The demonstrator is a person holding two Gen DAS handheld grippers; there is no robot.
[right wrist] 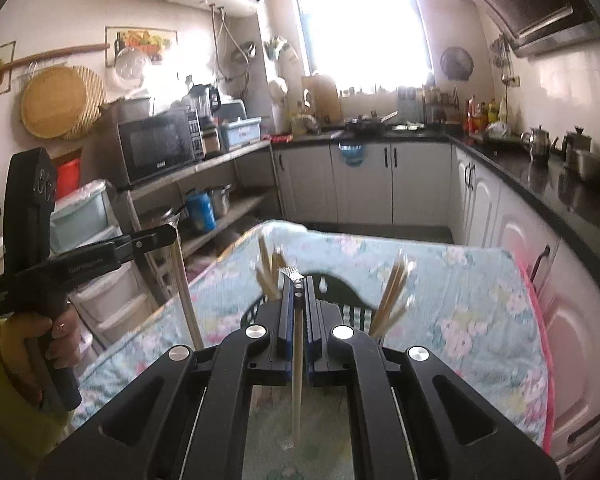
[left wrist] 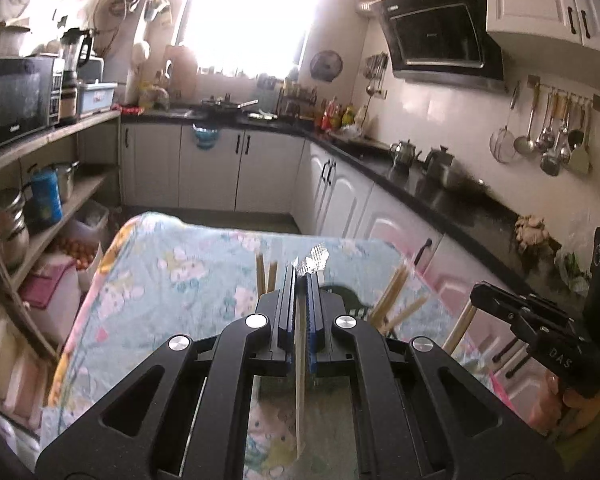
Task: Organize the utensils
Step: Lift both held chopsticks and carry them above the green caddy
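In the left wrist view my left gripper [left wrist: 302, 276] is shut on a pale chopstick [left wrist: 300, 380] that hangs down between the blue pads, its silver patterned end above them. My right gripper [right wrist: 299, 284] is likewise shut on a pale chopstick [right wrist: 297, 380]. Both hang above a black slotted utensil holder [right wrist: 332, 292] on the table, with several chopsticks [right wrist: 394, 292] standing in it. The holder [left wrist: 340, 294] shows just beyond my left fingers. The right gripper [left wrist: 476, 294] appears at the right of the left wrist view, the left gripper [right wrist: 172, 233] at the left of the right wrist view.
The table carries a floral blue cloth [left wrist: 172, 280]. White cabinets under a black counter [left wrist: 440, 196] with kettles run along the right. Open shelves [right wrist: 220, 160] with a microwave and pots stand to the left. A hand in a yellow-green sleeve [right wrist: 16, 380] holds the left gripper.
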